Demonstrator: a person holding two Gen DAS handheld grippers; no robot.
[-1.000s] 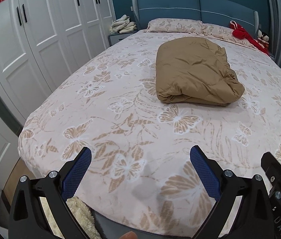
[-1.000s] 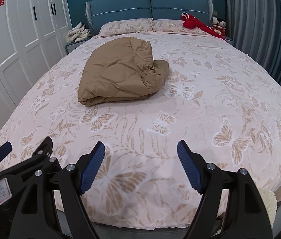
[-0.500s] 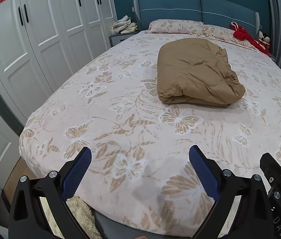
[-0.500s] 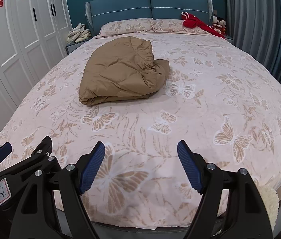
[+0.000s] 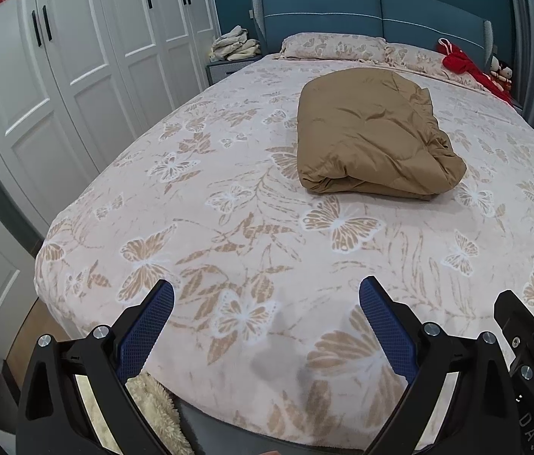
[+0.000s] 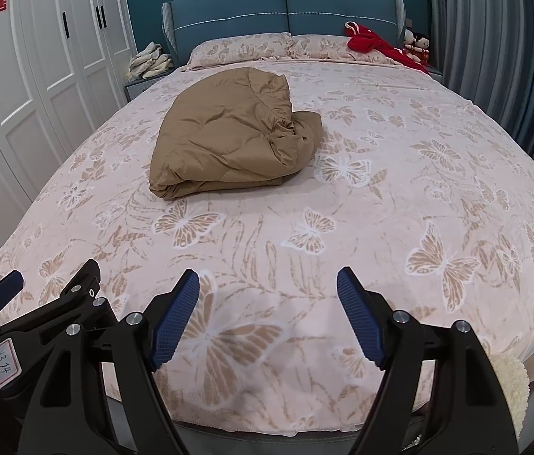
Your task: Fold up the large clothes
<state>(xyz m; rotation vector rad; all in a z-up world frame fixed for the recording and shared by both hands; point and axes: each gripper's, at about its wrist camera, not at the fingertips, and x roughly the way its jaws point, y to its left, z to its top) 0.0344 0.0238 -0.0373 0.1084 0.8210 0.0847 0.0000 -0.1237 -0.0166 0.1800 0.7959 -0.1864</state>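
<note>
Lying folded at the frame's upper middle, the brown coat (image 5: 373,136) looks finished; left tongs (image 5: 266,305) and right tongs (image 6: 268,290) gape empty.

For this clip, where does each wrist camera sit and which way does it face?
Left wrist: on the left gripper near the bed's foot, facing the headboard; its open fingers show, with the right gripper's edge at far right.
Right wrist: on the right gripper, same heading; its open fingers show, with the left gripper at lower left.
Shared: the folded brown garment on the butterfly bedspread.
</note>
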